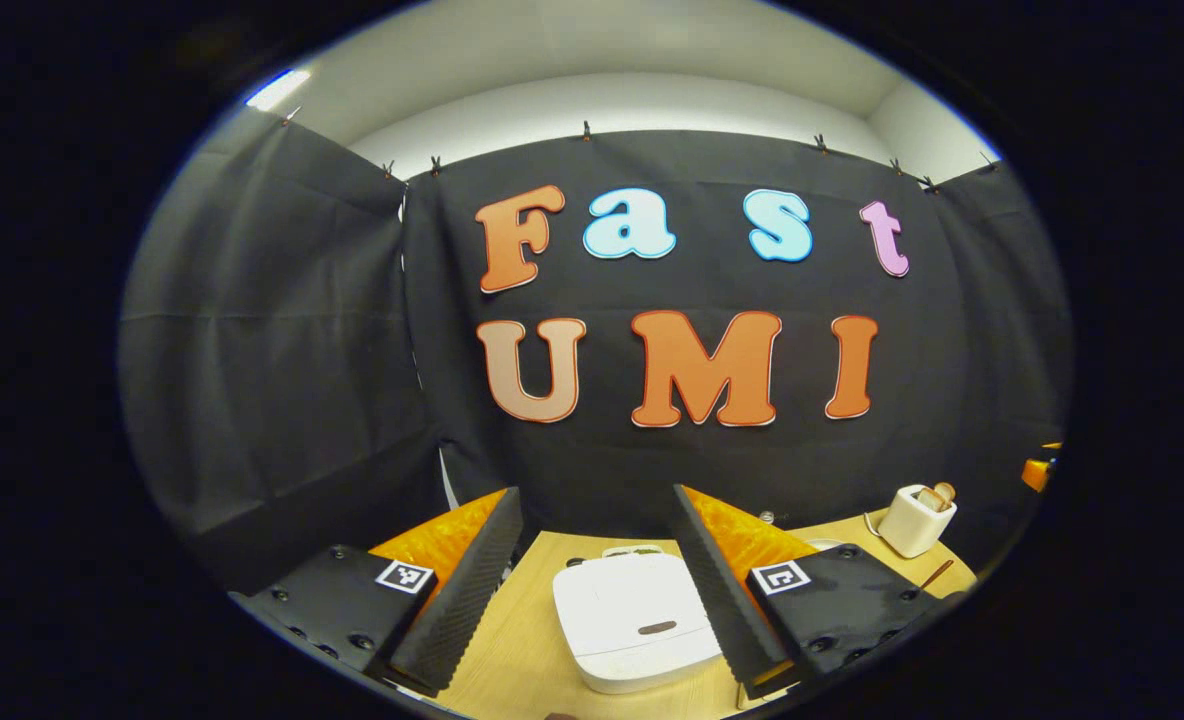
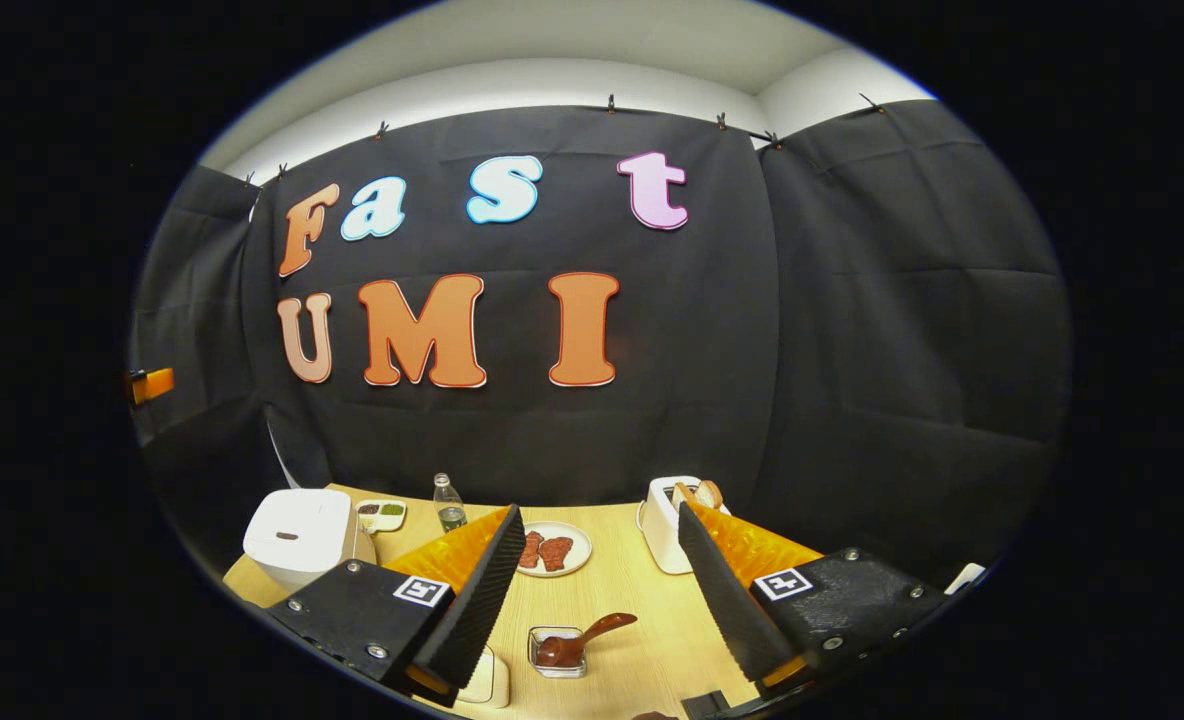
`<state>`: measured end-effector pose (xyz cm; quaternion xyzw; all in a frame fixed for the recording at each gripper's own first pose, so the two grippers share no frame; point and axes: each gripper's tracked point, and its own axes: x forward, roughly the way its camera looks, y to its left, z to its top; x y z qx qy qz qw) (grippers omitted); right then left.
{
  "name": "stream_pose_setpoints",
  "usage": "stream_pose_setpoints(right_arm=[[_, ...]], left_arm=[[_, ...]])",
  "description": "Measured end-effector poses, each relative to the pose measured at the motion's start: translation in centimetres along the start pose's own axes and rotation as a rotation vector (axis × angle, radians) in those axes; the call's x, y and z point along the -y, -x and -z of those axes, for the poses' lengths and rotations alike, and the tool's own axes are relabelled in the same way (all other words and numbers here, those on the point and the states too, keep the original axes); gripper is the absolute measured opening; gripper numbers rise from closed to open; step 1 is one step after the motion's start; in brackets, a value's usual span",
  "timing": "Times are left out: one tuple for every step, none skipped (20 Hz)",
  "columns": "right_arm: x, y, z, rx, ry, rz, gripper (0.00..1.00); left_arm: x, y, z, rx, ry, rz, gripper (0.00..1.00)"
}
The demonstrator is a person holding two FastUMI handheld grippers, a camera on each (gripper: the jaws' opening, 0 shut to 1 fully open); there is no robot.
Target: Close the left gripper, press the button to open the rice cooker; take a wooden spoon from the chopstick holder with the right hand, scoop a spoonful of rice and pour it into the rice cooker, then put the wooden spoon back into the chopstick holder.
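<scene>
**Inspector:** Black cloth wall behind a pale wooden table (image 2: 642,600). From the left of the right gripper view: white rice cooker (image 2: 297,533) with its lid down, a divided condiment dish (image 2: 382,514), a small bottle (image 2: 447,504), a plate of meat slices (image 2: 552,551), and the white chopstick holder (image 2: 664,522) with wooden handles (image 2: 709,492) standing in it. Nearer the camera, a brown spoon rests in a glass dish (image 2: 560,651).

**Operator:** And the jaws?

**Inspector:** The left gripper (image 1: 594,495) is spread wide above the cooker, with the lid's dark oval button (image 1: 657,627) between its fingers. The right gripper (image 2: 600,508) is also spread and grips nothing.

**Operator:** What does pressing well require?

**Inspector:** In my judgement, bring the left fingers fully together first. Spread as they are, they would pass either side of the button. Then come straight down on the oval, staying clear of the lid's rear edge so it can swing up. Whether one of the handles in the holder is the spoon, I cannot tell
</scene>
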<state>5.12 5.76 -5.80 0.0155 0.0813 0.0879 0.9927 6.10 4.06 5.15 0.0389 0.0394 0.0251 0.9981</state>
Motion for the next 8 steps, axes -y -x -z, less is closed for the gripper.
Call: stream_pose_setpoints(right_arm=[[0.0, 0.0, 0.1, -0.002, -0.001, -0.001, 1.0], [-0.1, 0.0, 0.1, -0.002, -0.003, -0.001, 1.0], [-0.1, 0.0, 0.1, -0.001, -0.002, -0.002, 0.95], [-0.1, 0.0, 0.1, 0.0, 0.001, 0.0, 1.0], [-0.1, 0.0, 0.1, 0.001, 0.004, 0.001, 1.0], [-0.1, -0.1, 0.0, 0.002, 0.006, 0.002, 0.95], [0.1, 0.0, 0.0, 0.004, 0.004, 0.001, 0.95], [0.1, 0.2, -0.2, 0.009, 0.001, 0.0, 0.95]], left_arm=[[0.0, 0.2, -0.3, 0.007, 0.005, 0.001, 0.99], [0.2, 0.3, -0.4, 0.011, 0.01, 0.005, 0.99], [0.1, 0.5, -0.5, 0.014, 0.006, -0.001, 0.99], [-0.1, 0.4, -0.6, 0.022, -0.001, -0.004, 1.0], [-0.1, 0.4, -0.7, 0.025, -0.005, -0.009, 1.0], [0.2, 0.3, -0.7, 0.028, -0.003, 0.001, 0.99], [0.7, 0.3, -0.7, 0.027, 0.005, 0.012, 0.99], [1.0, 0.3, -0.5, 0.024, 0.011, 0.02, 0.99]])
